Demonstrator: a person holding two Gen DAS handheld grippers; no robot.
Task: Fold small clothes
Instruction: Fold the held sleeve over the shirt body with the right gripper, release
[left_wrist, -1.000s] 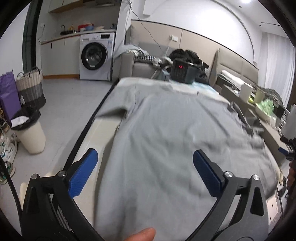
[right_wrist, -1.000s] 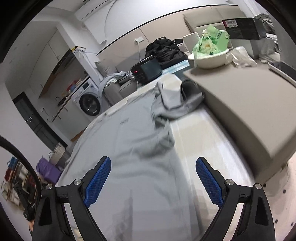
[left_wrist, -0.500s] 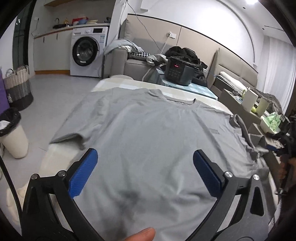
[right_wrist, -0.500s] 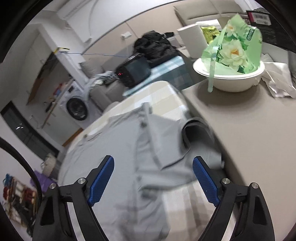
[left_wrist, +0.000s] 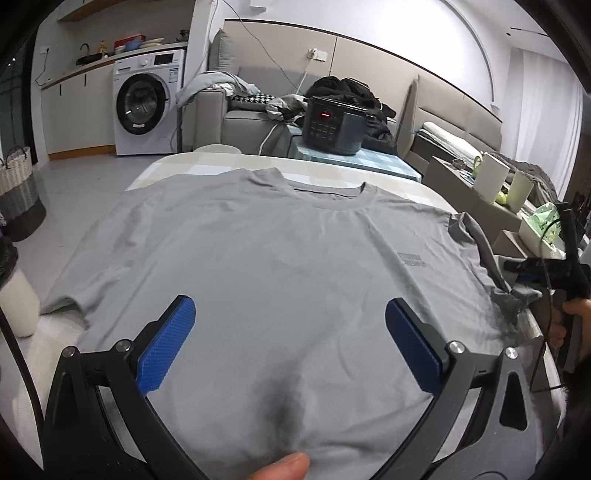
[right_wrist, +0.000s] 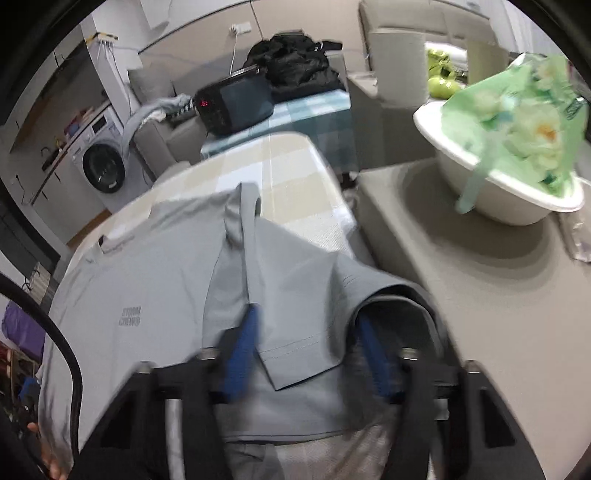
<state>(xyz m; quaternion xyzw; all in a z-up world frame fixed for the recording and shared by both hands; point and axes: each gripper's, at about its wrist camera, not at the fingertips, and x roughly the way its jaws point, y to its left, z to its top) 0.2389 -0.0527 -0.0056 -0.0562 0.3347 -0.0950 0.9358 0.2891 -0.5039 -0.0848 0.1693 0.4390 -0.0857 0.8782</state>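
The left gripper (left_wrist: 290, 341) hangs released, its blue pads well apart, just over the lower front of the grey T-shirt (left_wrist: 258, 258), gripping nothing. The shirt lies front-up and mostly flat on the checked worktop (left_wrist: 207, 162), collar at the far end and the near hem toward the person.

On the shirt's right side, the right gripper (right_wrist: 306, 350) has its fingers half closed around the bunched right sleeve (right_wrist: 295, 295): one blue pad sits under a fold of cloth and the other lies inside the sleeve opening. The picture is blurred, so I cannot tell whether the cloth is actually pinched.

The step in hand looks like straightening that crumpled sleeve before any fold. To do it well, take only the sleeve's hemmed edge, not the body layer beneath. Draw it outward and low along the worktop so that the twist running up to the shoulder unrolls. The left gripper could press the body down to stop the shirt sliding.

Keep the pull away from the white bowl (right_wrist: 491, 192) on the grey ledge (right_wrist: 461, 295) just beside the sleeve; beyond the collar stands a black cooker (left_wrist: 334, 125)
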